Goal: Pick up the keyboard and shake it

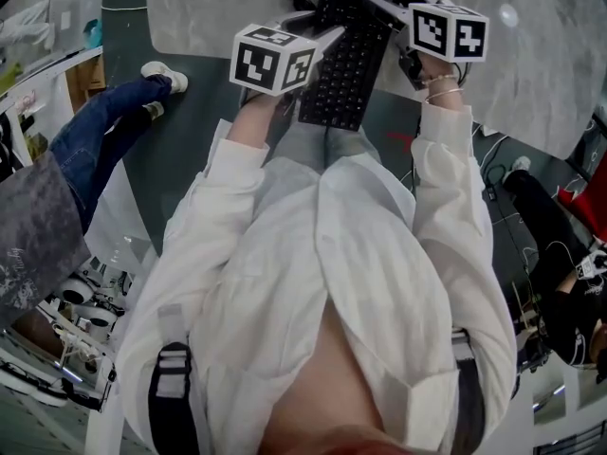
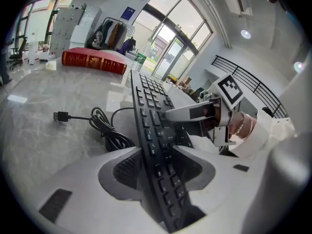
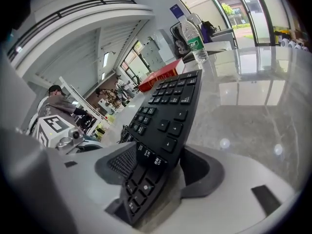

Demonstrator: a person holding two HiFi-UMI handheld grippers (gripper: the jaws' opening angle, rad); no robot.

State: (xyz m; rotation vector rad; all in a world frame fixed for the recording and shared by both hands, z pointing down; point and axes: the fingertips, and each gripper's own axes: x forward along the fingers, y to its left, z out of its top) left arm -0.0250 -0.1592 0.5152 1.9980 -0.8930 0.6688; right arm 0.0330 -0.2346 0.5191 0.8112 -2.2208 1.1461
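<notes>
Marble-look table (image 1: 209,12), open office behind. keyboard (image 1: 346,69) looks lifted, tipped up on edge, near end out past the table rim over the floor. Rigid plastic slab, probably light, smooth casing. Should shake fine if gripped on the frame edges, well apart, not on keycaps, which could pop. left gripper (image 2: 158,165): jaws partway apart, clamped across the slab's thickness at the near end. right gripper (image 3: 156,167): jaws wider, board wedged at a slant between the pads, looks held. cable (image 2: 105,130) trails loose on the table and will likely whip.
</notes>
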